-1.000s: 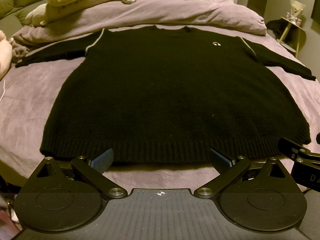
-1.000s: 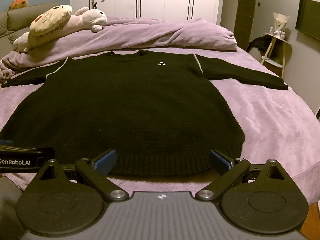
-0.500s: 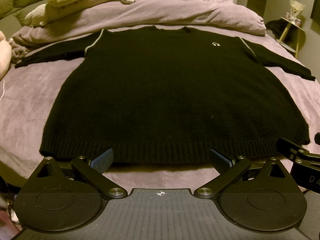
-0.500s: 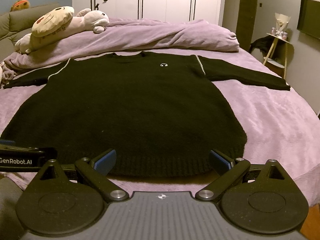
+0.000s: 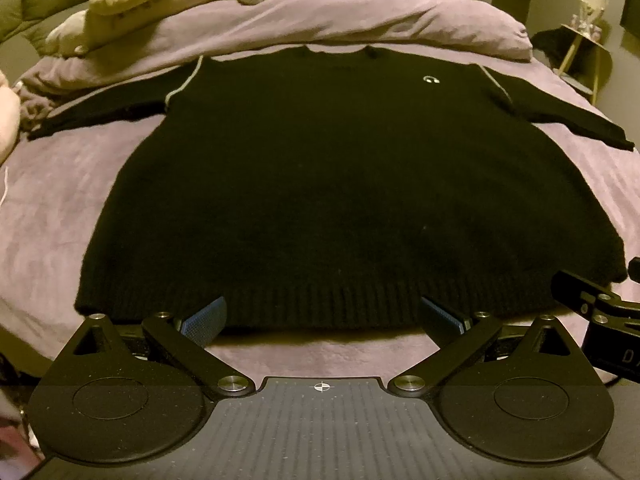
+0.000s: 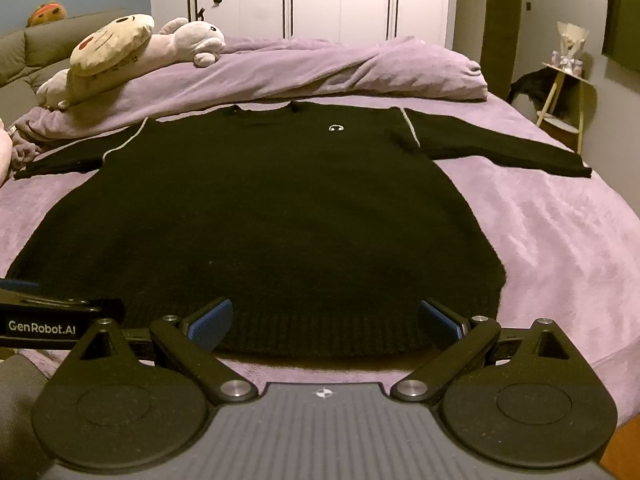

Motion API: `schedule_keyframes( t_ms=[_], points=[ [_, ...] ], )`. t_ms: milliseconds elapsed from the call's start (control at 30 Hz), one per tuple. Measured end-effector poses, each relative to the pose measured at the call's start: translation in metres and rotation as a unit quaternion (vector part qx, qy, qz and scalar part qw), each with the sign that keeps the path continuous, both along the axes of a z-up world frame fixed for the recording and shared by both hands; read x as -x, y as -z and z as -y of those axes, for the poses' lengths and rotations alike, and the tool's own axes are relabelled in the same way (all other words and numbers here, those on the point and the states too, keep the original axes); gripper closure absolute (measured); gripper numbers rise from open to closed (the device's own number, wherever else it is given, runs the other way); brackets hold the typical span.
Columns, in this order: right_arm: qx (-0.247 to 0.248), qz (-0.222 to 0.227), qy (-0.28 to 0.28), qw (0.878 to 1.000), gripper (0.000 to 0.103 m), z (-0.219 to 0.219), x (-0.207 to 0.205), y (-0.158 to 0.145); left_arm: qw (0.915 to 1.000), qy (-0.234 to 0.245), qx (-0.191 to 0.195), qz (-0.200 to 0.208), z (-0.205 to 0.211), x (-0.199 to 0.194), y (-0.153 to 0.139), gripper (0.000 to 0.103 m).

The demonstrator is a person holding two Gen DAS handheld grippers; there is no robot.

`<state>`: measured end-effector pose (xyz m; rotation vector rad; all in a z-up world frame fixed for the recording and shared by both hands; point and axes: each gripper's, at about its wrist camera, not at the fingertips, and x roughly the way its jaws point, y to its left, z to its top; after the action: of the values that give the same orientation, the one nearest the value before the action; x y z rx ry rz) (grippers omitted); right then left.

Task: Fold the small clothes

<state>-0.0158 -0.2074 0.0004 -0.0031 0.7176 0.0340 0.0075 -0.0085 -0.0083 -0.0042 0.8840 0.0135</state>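
Nothing has really moved: the left gripper [image 5: 322, 314] and right gripper [image 6: 324, 316] are still waiting, fingers spread wide, at the 6 o'clock hem of the flat black knitted sweater [image 5: 340, 184], so folding is not starting yet.

sweater [image 5: 344, 184]: matt black knit, ribbed hem just ahead of tongs | bedcover [image 6: 560, 240]: soft plush purple cloth beneath | pads [image 6: 210, 322]: blue, textured | tong arms: matt black plastic, metal rivets
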Motion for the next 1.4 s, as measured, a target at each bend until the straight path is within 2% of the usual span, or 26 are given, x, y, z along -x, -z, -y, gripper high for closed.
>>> schedule_keyframes(
  t_ms=[367,700,933,1000,1100,1233,1333,1400],
  points=[
    [-0.014,-0.003,-0.003,1.0,0.004,0.007,-0.006,0.009,0.9999,-0.01,-0.009,0.002,0.004,-0.01,0.005,0.0],
    [-0.034,-0.013,0.001,0.999,0.004,0.023,-0.024,0.021,0.9998,0.001,-0.014,-0.014,0.014,-0.026,0.017,0.0],
    [-0.065,-0.005,0.005,0.998,0.016,0.047,-0.048,0.025,0.9998,0.001,0.003,-0.02,0.018,-0.05,0.018,0.0],
    [-0.077,0.0,0.012,0.997,0.02,0.06,-0.06,0.025,0.9998,0.003,0.0,-0.017,0.022,-0.063,0.015,0.0],
    [-0.091,0.017,0.028,0.995,0.03,0.089,-0.085,0.021,0.9999,0.008,-0.009,-0.003,0.026,-0.088,0.01,0.0],
    [-0.101,0.051,0.089,0.99,0.045,0.153,-0.132,0.014,0.9999,-0.01,-0.005,0.012,0.028,-0.136,0.008,0.0],
    [-0.107,0.073,0.159,0.979,0.058,0.215,-0.175,0.013,0.9991,-0.032,-0.008,0.027,0.029,-0.172,0.011,0.0],
    [-0.13,0.076,0.212,0.966,0.061,0.266,-0.204,0.016,0.9983,-0.046,-0.011,0.034,0.029,-0.192,0.015,0.0]
  ],
)
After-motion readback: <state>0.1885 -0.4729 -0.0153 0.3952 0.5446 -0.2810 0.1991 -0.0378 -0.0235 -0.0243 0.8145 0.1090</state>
